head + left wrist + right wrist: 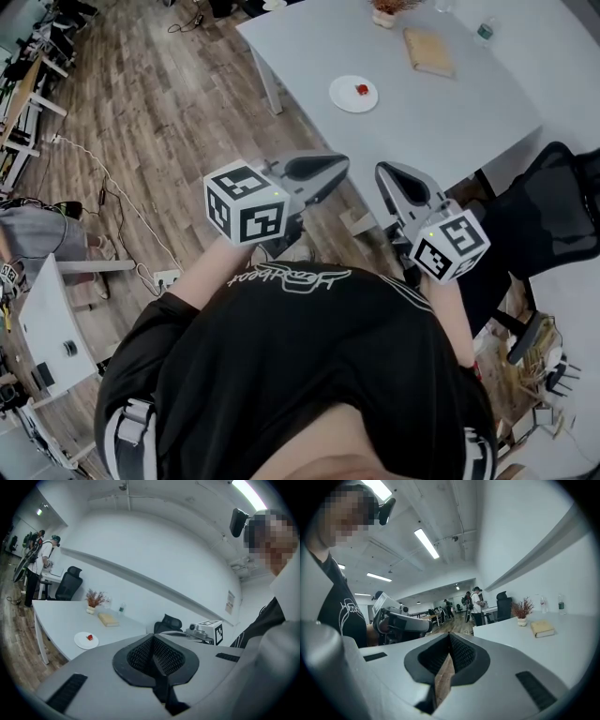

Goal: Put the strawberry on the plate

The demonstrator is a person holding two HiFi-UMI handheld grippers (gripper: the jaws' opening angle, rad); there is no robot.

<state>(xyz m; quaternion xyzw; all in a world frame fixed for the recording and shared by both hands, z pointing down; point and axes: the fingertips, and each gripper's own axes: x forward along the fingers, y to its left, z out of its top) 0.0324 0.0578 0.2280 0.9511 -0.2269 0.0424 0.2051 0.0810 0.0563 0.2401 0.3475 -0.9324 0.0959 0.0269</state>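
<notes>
You are holding both grippers close to your chest, over the wooden plank floor (178, 112) and well apart from the white rectangular table (450, 112).

The left gripper (323, 169) is clenching. In the left gripper view its dark ribbed pads (140, 654) are meeting along the centre line, and nothing is lying between them. The left gripper (154, 656) is touching no object.

The right gripper (398, 176) is doing the same. In the right gripper view its pads (461, 653) are closing into a narrow V. A thin sliver of brown is showing low in the seam, probably the floor seen through the slit rather than anything gripped. The right gripper (449, 656) is carrying nothing.

The small red strawberry (361, 90) is sitting on the round white plate (347, 98), just right of the plate's middle. That plate is resting on the table near its near-left edge, far ahead of both sets of fingers. The left gripper view is showing the same strawberry (89, 637) on the plate (82, 643).

Farther back on the table, a tan hardback book (428, 52) is lying flat. A black mesh office chair (553, 216) is standing just to your right.
</notes>
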